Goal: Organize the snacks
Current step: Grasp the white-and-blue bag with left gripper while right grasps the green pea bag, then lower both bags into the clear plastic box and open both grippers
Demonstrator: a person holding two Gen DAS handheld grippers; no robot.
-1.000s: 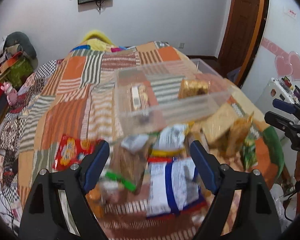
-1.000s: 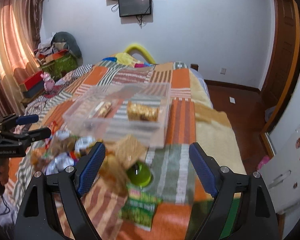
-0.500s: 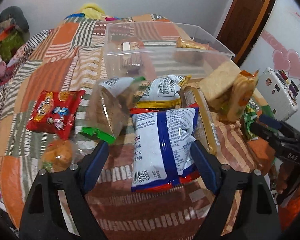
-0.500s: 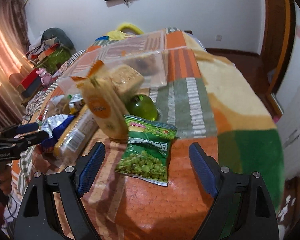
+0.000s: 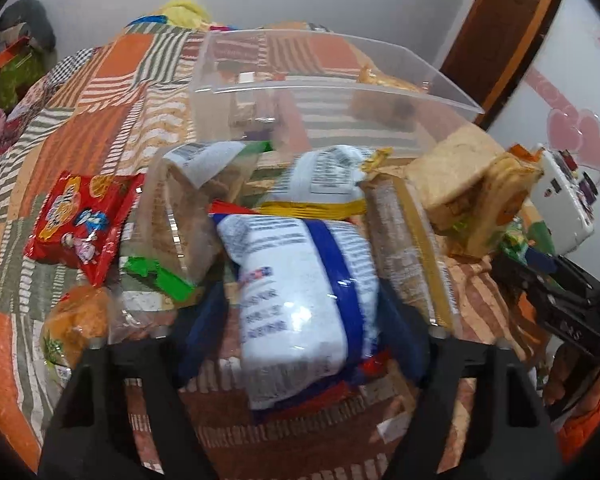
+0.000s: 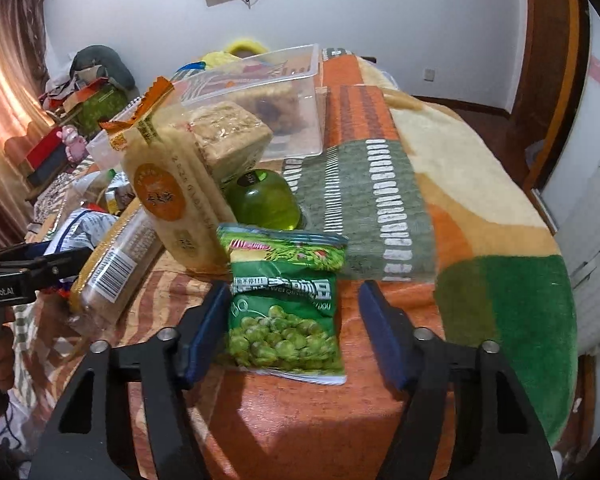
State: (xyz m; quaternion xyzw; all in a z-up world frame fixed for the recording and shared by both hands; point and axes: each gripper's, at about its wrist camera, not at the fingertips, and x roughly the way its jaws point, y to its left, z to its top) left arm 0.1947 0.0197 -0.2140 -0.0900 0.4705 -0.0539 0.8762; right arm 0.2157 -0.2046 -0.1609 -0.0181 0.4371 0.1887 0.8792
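Snacks lie heaped on a patchwork bedspread in front of a clear plastic bin. My left gripper is open, its fingers either side of a white and blue snack bag. My right gripper is open, its fingers either side of a green pea packet. The bin also shows in the right wrist view, with a few snacks inside. A red packet lies left of the heap. An orange cracker pack leans on a square cracker block.
A green round jar stands behind the pea packet. A long biscuit pack lies left of it. The bed's right edge drops to a wooden floor. A white appliance stands to the right. The left gripper shows in the right wrist view.
Both grippers have moved down and forward onto the heap. The left now straddles the white and blue bag, the right the green pea packet. Both stay open.
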